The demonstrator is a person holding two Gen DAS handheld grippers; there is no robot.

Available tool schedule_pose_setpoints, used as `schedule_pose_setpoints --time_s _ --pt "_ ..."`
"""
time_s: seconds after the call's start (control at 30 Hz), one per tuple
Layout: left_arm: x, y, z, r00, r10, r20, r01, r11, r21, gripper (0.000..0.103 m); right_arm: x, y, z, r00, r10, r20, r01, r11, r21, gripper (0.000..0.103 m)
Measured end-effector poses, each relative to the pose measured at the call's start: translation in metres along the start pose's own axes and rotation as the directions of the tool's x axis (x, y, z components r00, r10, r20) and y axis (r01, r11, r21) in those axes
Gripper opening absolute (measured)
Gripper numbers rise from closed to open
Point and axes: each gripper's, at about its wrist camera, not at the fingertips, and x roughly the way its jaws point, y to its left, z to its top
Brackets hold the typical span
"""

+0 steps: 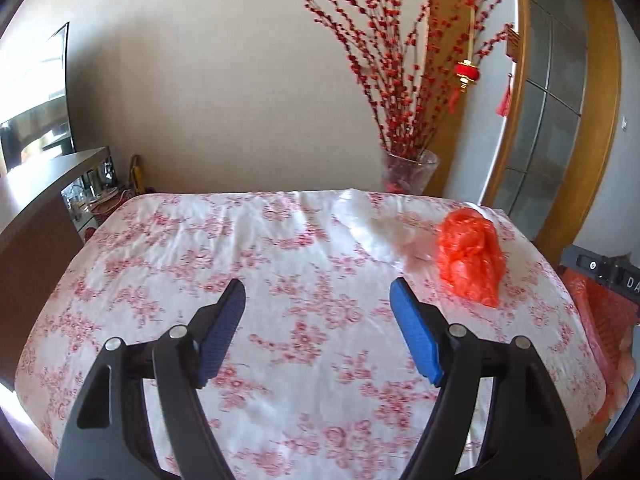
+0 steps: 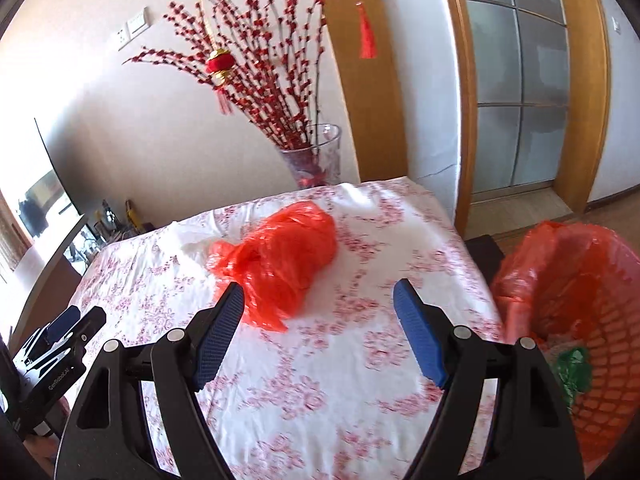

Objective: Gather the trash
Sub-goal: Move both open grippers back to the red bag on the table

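Now both claws spread, empty; red plastic bag point(image 2: 280, 256) lies near table's point(image 2: 340, 380) far right corner, just ahead-left of right gripper point(image 2: 318, 300), the nearer; left gripper point(image 1: 318, 300) farther; bin point(image 2: 580, 320) off right edge.

A white tablecloth point(image 1: 280, 264) printed with pink-red blossom sprays covers the table. On its far right lies a crumpled orange-red plastic bag point(image 1: 470, 262), and left of that a white, half-clear plastic bag point(image 1: 370, 226). Beyond the far edge, a clear glass vase point(image 1: 410, 174) carries dark twigs dotted with red blossoms point(image 1: 400, 72) and a small red-and-gold lantern point(image 1: 466, 74). To the right stands an orange-red lattice plastic basket point(image 2: 596, 320) lined with orange-red film; green point(image 2: 574, 372) shows inside. Both tools have black arms and blue ribbed pads point(image 1: 416, 336). The wall is beige, the door frame honey-brown wood.
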Motion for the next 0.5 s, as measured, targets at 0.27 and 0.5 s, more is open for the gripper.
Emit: schedule_pose_setpoints --time_s 0.27,0.5 --pt "0.008 0.038 0.017 0.998 0.059 0.012 -0.059 0.998 -0.020 0.073 0.061 0.046 0.016 0.998 -0.035 -0.051 0.033 0.999 -0.043 0.074" --pt "0.017 0.038 0.020 0.999 0.047 0.004 -0.047 0.999 -0.017 0.073 0.096 0.049 0.004 0.989 -0.057 -0.138 0.054 0.998 -0.023 0.071"
